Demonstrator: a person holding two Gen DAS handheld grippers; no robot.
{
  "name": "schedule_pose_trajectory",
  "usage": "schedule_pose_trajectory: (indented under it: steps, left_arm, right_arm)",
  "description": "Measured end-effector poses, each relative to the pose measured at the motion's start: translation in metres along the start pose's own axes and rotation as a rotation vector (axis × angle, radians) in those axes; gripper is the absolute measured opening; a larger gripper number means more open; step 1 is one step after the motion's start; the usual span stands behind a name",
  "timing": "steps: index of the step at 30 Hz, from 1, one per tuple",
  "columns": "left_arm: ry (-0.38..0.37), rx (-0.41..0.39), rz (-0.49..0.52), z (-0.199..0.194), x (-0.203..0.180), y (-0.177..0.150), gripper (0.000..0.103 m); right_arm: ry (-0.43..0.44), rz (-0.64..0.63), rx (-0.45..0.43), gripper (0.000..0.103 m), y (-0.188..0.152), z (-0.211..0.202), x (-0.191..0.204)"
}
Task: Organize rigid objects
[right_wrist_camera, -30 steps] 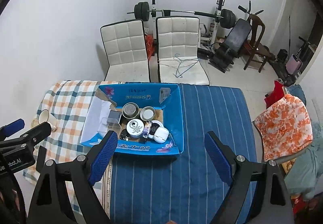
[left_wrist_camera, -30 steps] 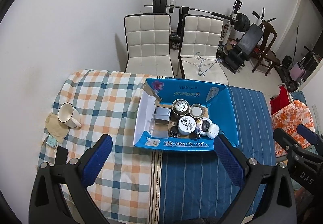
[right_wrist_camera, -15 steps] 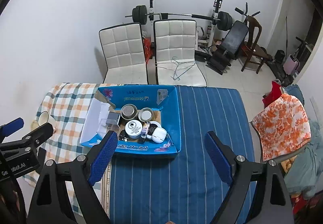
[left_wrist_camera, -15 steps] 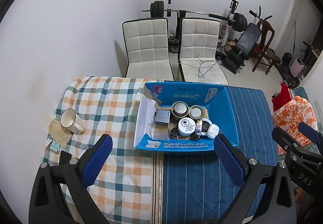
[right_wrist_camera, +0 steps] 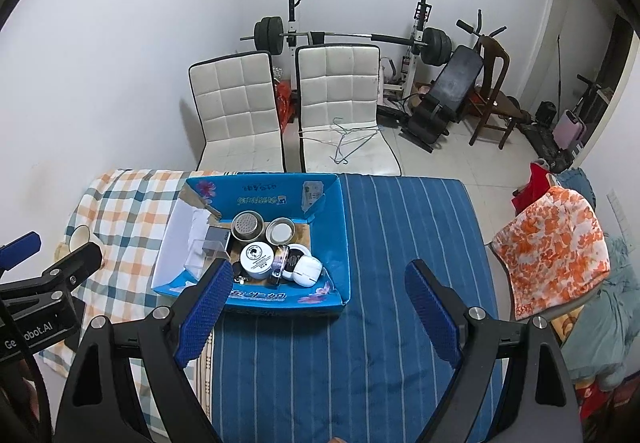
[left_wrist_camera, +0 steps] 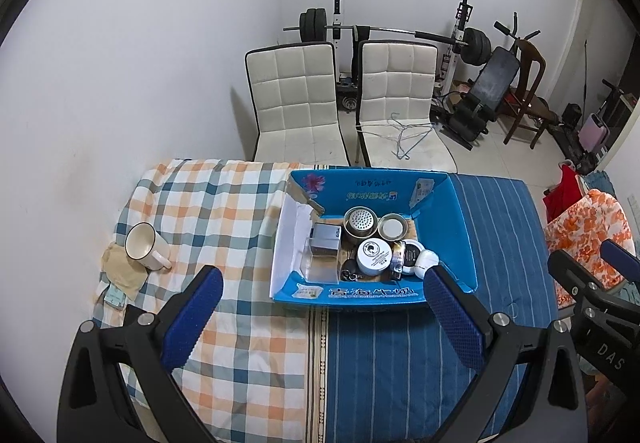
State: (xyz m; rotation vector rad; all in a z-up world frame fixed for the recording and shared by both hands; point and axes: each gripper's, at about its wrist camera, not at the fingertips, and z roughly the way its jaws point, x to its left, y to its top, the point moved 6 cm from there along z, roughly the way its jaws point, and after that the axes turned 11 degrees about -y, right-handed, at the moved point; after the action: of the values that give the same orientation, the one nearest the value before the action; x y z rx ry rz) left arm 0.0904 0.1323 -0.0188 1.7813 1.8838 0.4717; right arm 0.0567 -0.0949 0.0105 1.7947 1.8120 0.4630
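Note:
A blue cardboard box (left_wrist_camera: 460,227) (right_wrist_camera: 336,239) sits on the table and holds several rigid objects: a metal strainer cup (left_wrist_camera: 360,220), a small metal tin (left_wrist_camera: 392,227), a white round jar (left_wrist_camera: 374,256) (right_wrist_camera: 258,260), a white earbud case (left_wrist_camera: 426,263) (right_wrist_camera: 306,270) and a clear plastic box (left_wrist_camera: 322,263). A white mug (left_wrist_camera: 144,246) stands on the checked cloth at the left. My left gripper (left_wrist_camera: 320,319) and my right gripper (right_wrist_camera: 318,307) are both open and empty, held high above the table's near side.
The table has a checked cloth (left_wrist_camera: 224,211) on the left and a blue striped cloth (right_wrist_camera: 400,243) on the right. Two white chairs (left_wrist_camera: 296,103) (left_wrist_camera: 396,99) stand behind it. Gym equipment (right_wrist_camera: 440,91) lines the back wall. An orange floral cloth (right_wrist_camera: 552,239) lies to the right.
Both grippers have risen and pulled back; the box and table look smaller and lower in both views. Nothing on the table has moved.

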Motion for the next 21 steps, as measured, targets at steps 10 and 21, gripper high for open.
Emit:
schedule_pose_trajectory:
  steps: [10, 21]
  left_arm:
    - [0.001, 0.000, 0.008, 0.001, 0.002, 0.006, 0.103]
    - [-0.014, 0.058, 0.001, 0.018, 0.006, -0.009, 0.103]
  right_arm:
    - [-0.001, -0.001, 0.001, 0.090, 0.002, 0.000, -0.002]
    - [-0.004, -0.014, 0.044, 0.090, -0.011, 0.012, 0.001]
